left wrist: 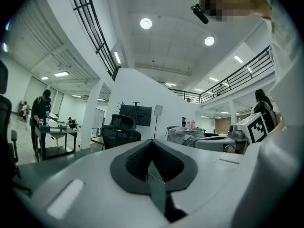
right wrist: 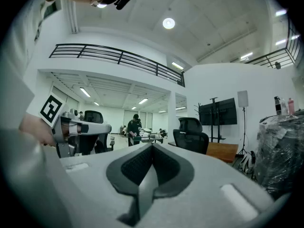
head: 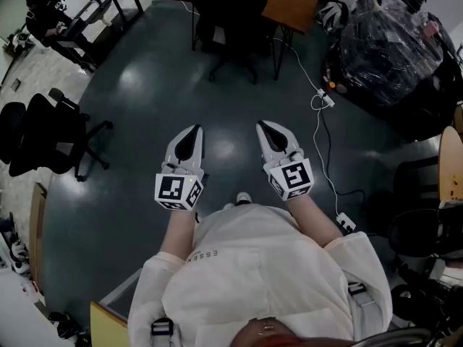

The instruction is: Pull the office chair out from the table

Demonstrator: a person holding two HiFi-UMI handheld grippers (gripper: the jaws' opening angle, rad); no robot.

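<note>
Now your left gripper and right gripper clenched, empty. Office chair tucked at table near edge, well ahead. Probably rolls easily on floor; take stiff backrest top.

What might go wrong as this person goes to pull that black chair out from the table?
1. A white cable trails over the floor beside the way to the chair; a foot or a chair wheel might catch on it.
2. The left gripper and right gripper are both shut and empty; unless they open first, they may only nudge the chair.
3. The chair sits tucked close to the table, so it may snag on a leg.
</note>
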